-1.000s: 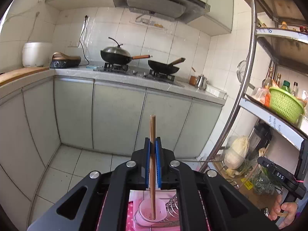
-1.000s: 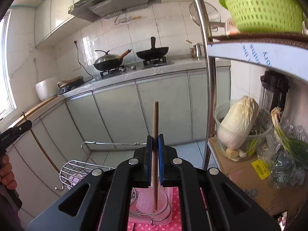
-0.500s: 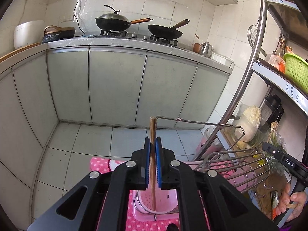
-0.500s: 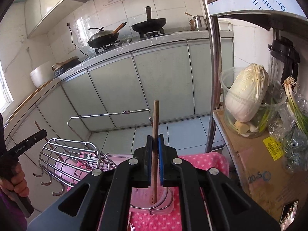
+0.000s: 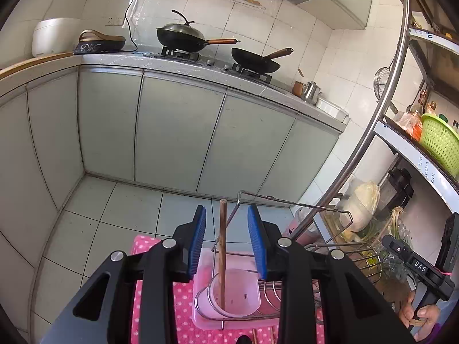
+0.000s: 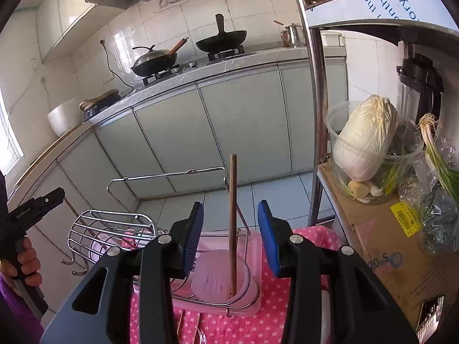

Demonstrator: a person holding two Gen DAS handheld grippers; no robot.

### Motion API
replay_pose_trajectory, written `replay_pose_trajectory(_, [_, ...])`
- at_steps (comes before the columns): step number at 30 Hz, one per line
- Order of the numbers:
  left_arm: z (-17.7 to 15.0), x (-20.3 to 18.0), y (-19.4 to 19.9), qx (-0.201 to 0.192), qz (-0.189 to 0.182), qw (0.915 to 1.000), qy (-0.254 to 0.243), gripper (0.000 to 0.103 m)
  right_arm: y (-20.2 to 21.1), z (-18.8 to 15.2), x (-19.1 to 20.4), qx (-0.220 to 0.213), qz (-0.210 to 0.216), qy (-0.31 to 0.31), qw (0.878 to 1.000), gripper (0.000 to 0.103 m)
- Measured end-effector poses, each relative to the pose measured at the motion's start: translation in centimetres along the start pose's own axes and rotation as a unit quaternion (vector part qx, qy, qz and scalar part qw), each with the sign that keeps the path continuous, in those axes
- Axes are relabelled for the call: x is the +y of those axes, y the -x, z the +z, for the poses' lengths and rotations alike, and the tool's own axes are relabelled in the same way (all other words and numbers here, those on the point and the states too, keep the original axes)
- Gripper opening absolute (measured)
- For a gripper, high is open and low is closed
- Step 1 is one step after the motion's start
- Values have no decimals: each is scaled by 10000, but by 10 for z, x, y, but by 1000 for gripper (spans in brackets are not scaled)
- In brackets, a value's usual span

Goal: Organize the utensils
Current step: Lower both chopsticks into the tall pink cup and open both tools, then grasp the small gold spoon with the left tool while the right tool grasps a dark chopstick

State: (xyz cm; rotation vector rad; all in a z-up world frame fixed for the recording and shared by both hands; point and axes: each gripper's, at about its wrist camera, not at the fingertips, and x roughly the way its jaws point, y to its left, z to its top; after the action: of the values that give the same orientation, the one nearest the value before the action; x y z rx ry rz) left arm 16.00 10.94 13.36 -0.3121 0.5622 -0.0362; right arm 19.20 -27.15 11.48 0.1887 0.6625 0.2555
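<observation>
In the left wrist view a brown wooden chopstick stands upright in a pink cup held by a wire rack. My left gripper straddles it. Its jaws are opening and the blue pads stand clear of the stick. In the right wrist view a second chopstick stands in another pink cup. My right gripper is around it, its jaws opening and its pads off the wood. The left gripper shows at that view's left edge, beside the rack's other wire basket.
The rack sits on a pink dotted cloth with loose chopsticks at the near edge. A metal shelf pole rises at the right, with a cabbage tub and a cardboard box. Grey cabinets stand behind.
Both grippers sank toward the rack, then both pairs of jaws parted. The chopsticks they held now stand free in the pink cups.
</observation>
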Motion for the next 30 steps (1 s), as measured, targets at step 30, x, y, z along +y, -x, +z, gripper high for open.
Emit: replay_pose_trajectory(30, [-192,-10,-15,2311,-669,9706,5,24,7,-178,0,1326,219,-336,9904,40])
